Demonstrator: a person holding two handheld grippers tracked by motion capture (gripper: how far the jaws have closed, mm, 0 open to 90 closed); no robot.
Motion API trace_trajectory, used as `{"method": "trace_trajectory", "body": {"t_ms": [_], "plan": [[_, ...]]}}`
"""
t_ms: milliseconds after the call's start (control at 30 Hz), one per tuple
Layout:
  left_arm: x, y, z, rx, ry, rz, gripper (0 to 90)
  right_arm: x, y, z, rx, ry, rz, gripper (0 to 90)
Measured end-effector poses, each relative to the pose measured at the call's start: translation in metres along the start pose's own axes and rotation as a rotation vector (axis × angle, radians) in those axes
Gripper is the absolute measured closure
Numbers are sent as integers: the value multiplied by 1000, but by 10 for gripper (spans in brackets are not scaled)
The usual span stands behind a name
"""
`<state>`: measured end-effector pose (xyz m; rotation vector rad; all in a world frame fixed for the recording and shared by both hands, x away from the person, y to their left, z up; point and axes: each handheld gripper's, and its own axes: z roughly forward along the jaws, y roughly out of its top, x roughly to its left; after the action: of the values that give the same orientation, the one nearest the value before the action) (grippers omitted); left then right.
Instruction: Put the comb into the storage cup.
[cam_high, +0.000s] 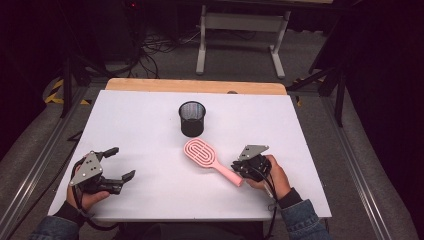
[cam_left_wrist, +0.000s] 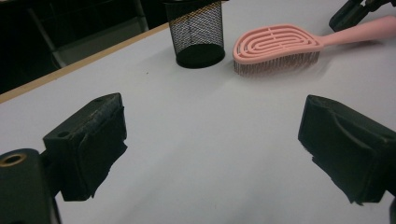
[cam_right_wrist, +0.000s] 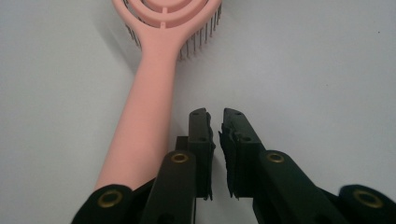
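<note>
A pink hairbrush (cam_high: 206, 158) lies bristles down on the white table (cam_high: 150, 190), its handle pointing to the near right. In front of a black mesh cup (cam_high: 192, 118) it rests a short way off. My right gripper (cam_high: 243, 168) sits just beside the handle's end; in the right gripper view its jaws (cam_right_wrist: 215, 121) are shut with nothing between them, the handle (cam_right_wrist: 144, 121) lying just to their left. My left gripper (cam_high: 120, 164) rests at the near left, jaws wide open and empty. In the left gripper view the brush (cam_left_wrist: 280, 46) and cup (cam_left_wrist: 196, 32) lie ahead.
A wooden strip (cam_high: 195, 86) runs along the table's far edge. Beyond it stand a white frame's legs (cam_high: 240, 30) and loose cables on the floor. Metal rails flank the table on both sides.
</note>
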<state>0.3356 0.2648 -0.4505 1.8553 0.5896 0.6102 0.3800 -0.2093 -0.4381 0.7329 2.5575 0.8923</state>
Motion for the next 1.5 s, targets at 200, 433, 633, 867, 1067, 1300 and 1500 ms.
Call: {"method": "trace_trajectory", "body": {"t_ms": [200,433,633,867,1067,1300,1500], "plan": [[0,0,0,-1,0,0,88,-3,4,-5,-21,-9,7,797],[0,0,0,-1,-2,2,88,-4,10,-9,-45,-16,14,757],[0,0,0,-2,-1,4,88,-5,17,-13,-54,-16,21,649],[-1,0,0,-3,2,7,86,-6,33,-16,-14,10,28,422],[-1,0,0,-1,0,8,80,3,49,-8,24,9,19,238],[-1,0,1,0,-8,9,79,8,63,5,84,45,37,142],[-1,0,1,2,-11,7,75,11,62,20,163,66,41,85]]}}
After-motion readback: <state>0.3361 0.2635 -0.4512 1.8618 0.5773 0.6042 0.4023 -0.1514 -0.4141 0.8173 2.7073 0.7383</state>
